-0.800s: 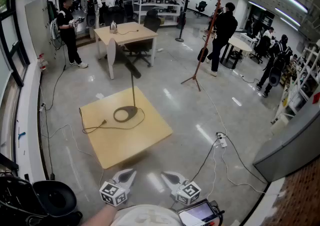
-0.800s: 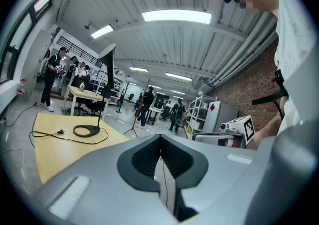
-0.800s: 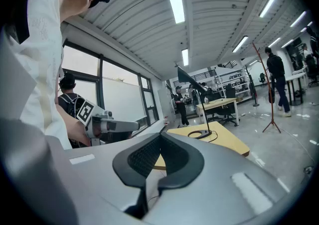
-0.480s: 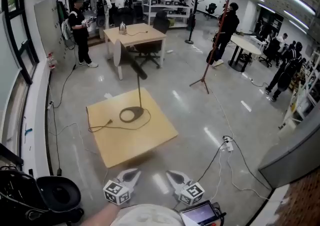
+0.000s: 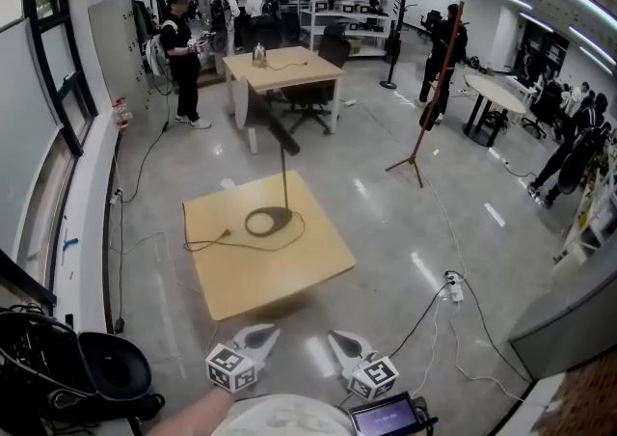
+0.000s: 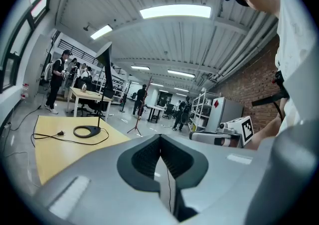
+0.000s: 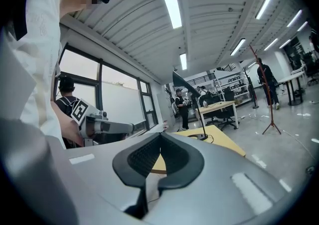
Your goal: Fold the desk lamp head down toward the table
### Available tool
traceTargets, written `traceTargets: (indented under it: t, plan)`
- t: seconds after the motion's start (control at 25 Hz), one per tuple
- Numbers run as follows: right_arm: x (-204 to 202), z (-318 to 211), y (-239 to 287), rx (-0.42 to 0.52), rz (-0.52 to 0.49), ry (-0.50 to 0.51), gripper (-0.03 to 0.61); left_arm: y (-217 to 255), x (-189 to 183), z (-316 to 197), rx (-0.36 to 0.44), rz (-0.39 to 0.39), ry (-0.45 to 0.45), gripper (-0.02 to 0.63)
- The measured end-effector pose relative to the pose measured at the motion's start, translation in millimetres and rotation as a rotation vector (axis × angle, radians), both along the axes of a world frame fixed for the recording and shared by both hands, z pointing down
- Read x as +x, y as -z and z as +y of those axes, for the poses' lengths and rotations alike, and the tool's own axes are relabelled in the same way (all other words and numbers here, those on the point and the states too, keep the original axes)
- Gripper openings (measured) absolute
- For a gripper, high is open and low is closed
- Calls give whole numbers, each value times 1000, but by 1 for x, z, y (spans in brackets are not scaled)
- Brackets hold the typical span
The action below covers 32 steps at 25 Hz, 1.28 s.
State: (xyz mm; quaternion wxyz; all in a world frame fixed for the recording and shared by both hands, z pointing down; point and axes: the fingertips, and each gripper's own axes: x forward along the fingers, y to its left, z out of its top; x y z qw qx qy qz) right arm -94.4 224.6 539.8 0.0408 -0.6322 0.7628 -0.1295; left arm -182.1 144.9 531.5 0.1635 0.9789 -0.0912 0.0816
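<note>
The black desk lamp stands on a low yellow table (image 5: 289, 270), well ahead of me. Its ring base (image 5: 268, 222) carries a thin upright pole, and the long lamp head (image 5: 277, 128) slants up at the top. Its cord and plug (image 5: 224, 232) lie loose on the tabletop. My left gripper (image 5: 263, 332) and right gripper (image 5: 338, 338) hang close to my body, short of the table, both shut and empty. The left gripper view shows the lamp base (image 6: 87, 131) and lamp head (image 6: 106, 59) beyond the shut left gripper (image 6: 160, 137). The right gripper (image 7: 160, 135) faces the lamp head (image 7: 182, 81).
Cables and a power strip (image 5: 453, 286) trail over the floor right of the table. A wooden tripod stand (image 5: 431, 101), a larger desk (image 5: 280, 68) with a chair, and several people stand further back. A black round seat (image 5: 108, 378) is at my left, a tablet (image 5: 386, 417) by my right.
The table and lamp have slid right and a little lower in the head view as the view shifted. Both grippers stay shut at the same spot near my body.
</note>
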Motion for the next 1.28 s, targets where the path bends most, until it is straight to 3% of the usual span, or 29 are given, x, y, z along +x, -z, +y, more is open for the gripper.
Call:
traceTargets:
  t: [0.36,0.84,1.28]
  plan:
    - [25,16,-1,-1,-13,-3,14,-4,23,19,-1,-13,-4,2]
    - [79,62,-4,-8,-11,-68,14,3,84,64,37,-6,-64,2]
    - [101,89,-11,-32,-17,-84,14,6,101,74,52,-9,-40,2]
